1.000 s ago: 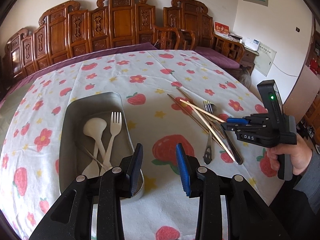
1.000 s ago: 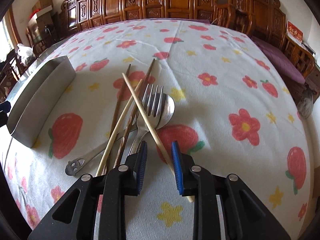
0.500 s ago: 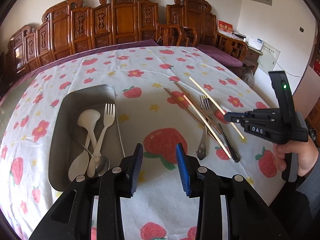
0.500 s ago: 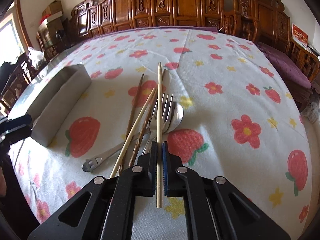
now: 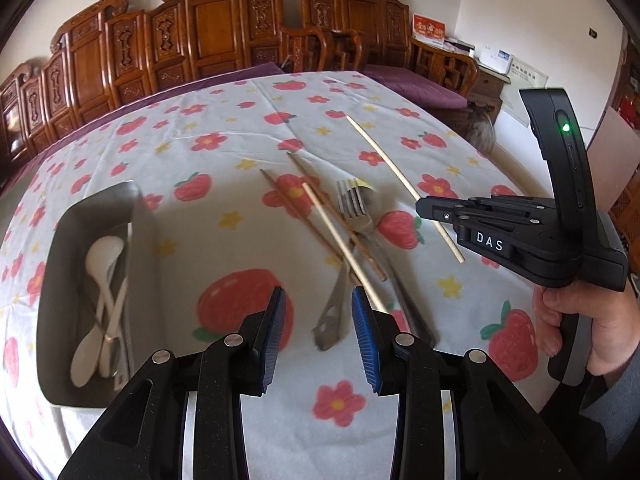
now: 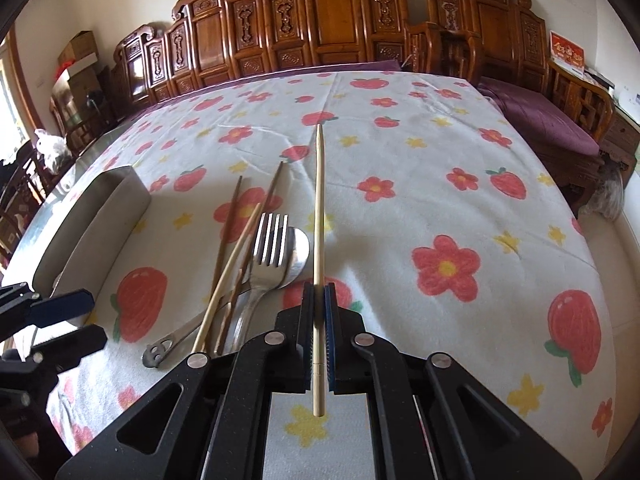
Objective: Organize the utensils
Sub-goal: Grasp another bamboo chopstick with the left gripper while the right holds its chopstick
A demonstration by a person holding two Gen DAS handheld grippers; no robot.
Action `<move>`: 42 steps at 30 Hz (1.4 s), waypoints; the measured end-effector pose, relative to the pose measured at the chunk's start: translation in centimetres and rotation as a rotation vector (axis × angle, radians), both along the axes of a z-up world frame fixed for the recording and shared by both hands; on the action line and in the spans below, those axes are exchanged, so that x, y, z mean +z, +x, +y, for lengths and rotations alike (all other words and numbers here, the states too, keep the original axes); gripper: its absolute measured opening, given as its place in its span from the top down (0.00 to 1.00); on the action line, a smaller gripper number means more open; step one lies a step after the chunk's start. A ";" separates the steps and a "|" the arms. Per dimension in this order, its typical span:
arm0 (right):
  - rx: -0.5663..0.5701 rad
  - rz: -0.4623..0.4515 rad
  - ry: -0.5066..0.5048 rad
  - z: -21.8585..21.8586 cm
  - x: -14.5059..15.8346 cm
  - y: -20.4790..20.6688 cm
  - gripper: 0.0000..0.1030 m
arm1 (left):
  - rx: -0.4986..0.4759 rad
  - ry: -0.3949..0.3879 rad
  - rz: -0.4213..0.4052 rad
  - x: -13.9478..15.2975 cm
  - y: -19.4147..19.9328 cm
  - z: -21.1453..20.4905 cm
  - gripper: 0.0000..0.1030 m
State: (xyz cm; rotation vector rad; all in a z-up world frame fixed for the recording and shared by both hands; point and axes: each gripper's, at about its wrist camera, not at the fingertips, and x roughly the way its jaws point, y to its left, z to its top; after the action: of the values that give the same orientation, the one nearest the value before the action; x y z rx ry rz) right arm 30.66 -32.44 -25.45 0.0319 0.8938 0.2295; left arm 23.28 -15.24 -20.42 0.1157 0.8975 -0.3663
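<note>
Table [image 6: 420,152], under a white cloth printed with strawberries and flowers; all places below are given from the metal tray. Metal tray [image 5: 140,240], rectangular, at the table's left side; inside it lie white plastic spoons [image 5: 102,256] and other white handles, not told apart. Left gripper [image 5: 318,332], to the right of the tray and low over the cloth, blue pads apart, nothing between them. Right gripper [image 6: 319,332], farther right of the tray, held by a hand [image 5: 580,320], pads clamped together on one pale chopstick [image 6: 319,208], which is lifted clear of the cloth and points away from the hand. Pile on the cloth right of the tray: metal fork [image 6: 266,256] over a metal spoon [image 6: 298,256], a second pale chopstick [image 5: 340,248], two dark chopsticks [image 6: 230,224], crossing.
</note>
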 end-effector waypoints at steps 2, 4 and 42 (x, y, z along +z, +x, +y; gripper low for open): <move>-0.015 0.001 0.000 -0.4 -0.1 0.2 0.94 | -0.009 0.007 0.013 -0.4 0.5 -1.1 0.69; -0.031 0.001 0.000 -0.8 -0.1 0.3 0.94 | -0.012 0.009 0.028 -0.8 1.0 -1.7 0.69; 0.011 -0.022 0.004 1.6 0.6 -0.1 0.94 | 0.069 0.048 0.039 -0.9 0.9 -0.2 0.96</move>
State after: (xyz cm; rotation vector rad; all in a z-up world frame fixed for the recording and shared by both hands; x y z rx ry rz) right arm 30.59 -30.82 -24.89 0.0282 0.8722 0.2415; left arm 24.18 -15.44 -21.30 0.1214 0.9468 -0.2840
